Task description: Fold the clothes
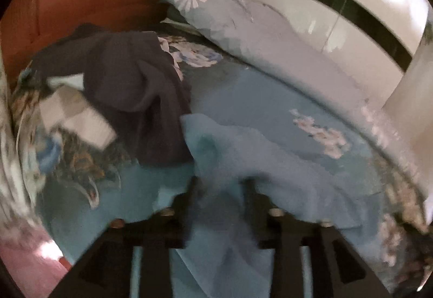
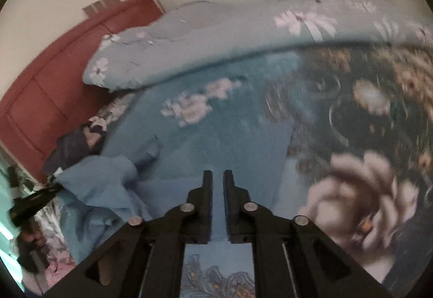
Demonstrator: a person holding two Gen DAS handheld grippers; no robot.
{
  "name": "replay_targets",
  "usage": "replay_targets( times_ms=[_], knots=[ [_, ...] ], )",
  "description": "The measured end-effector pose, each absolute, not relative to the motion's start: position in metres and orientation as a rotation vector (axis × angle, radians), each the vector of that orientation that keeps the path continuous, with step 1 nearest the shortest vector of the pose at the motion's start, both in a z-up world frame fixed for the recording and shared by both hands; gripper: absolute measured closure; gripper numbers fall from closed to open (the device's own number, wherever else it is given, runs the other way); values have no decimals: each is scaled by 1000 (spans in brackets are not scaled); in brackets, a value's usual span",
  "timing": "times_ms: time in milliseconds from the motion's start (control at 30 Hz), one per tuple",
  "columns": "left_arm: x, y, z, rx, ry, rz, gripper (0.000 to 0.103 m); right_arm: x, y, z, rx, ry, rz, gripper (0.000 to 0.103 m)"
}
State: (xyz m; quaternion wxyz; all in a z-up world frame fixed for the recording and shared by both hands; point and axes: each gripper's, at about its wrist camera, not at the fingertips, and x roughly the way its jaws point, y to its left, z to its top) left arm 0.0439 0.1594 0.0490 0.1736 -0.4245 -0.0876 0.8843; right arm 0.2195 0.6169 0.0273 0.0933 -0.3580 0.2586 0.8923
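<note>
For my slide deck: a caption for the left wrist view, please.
Left gripper straddles a light blue garment on the floral bed, dark clothes beyond.

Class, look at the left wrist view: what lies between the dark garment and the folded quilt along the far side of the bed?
In the left wrist view, only bedsheet lies between the dark garment and the folded quilt: a floral patch near the garment, then plain blue.

Both wrist views close over bed [image 1: 243, 87]
</note>
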Motion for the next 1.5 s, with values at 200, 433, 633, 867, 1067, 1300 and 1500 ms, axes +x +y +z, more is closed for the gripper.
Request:
replay_targets(
  times_ms=[200,433,633,867,1067,1300,1500],
  knots=[
    [91,239,54,-1204,-201,2279,48,223,612,-1,-1090,867,2598,73],
    [107,379,42,-1228,128,2232,48,250,622,-6,-1032,988,2538,66],
    [94,415,15,-1340,206,2327,48,273,630,4,-967,948,2526,64],
    [91,395,11,-1293,142,2315,99,276,635,1,-960,968,2509,63],
    [79,341,29,-1256,-58,2344,100,274,633,3,-954,956,2525,63],
    [79,294,51,-1148,-133,2418,100,260,618,8,-964,947,2569,63],
    [63,203,51,-1129,-319,2608,100,247,605,10,-996,913,2618,63]
  ],
)
